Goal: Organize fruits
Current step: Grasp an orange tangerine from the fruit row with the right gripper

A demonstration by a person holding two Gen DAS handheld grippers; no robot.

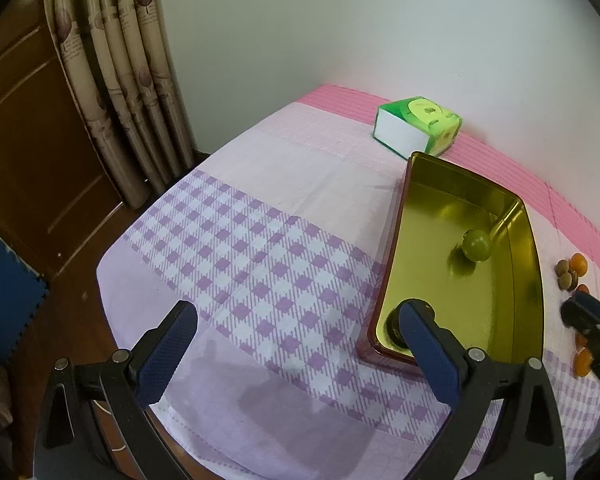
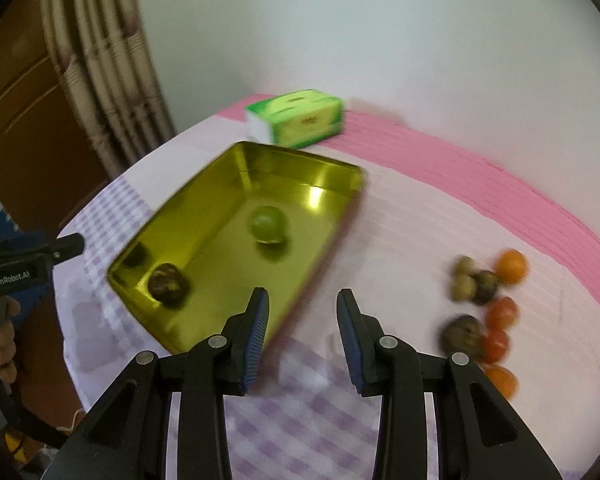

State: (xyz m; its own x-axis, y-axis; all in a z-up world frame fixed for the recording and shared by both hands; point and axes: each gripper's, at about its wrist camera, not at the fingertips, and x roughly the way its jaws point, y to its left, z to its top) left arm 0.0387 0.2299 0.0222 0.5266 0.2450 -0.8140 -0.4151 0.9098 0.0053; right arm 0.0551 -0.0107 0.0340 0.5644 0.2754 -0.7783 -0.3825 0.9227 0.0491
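Note:
A gold metal tray (image 1: 518, 280) (image 2: 204, 204) lies on the table. Inside it sit a green round fruit (image 1: 476, 244) (image 2: 267, 224) and a dark brown fruit (image 2: 168, 285), mostly hidden behind my left finger in the left wrist view. A cluster of orange and brown fruits (image 2: 486, 304) (image 1: 571, 272) lies on the cloth to the right of the tray. My left gripper (image 1: 300, 340) is open and empty, its right finger over the tray's near corner. My right gripper (image 2: 302, 320) is open and empty at the tray's near right edge; it also shows in the left wrist view (image 1: 592, 332).
A green tissue box (image 1: 418, 126) (image 2: 296, 118) stands behind the tray near the white wall. The table has a purple checked cloth (image 1: 260, 260) with a pink border. Curtains (image 1: 116, 80) and a wooden door (image 1: 28, 152) are at the left.

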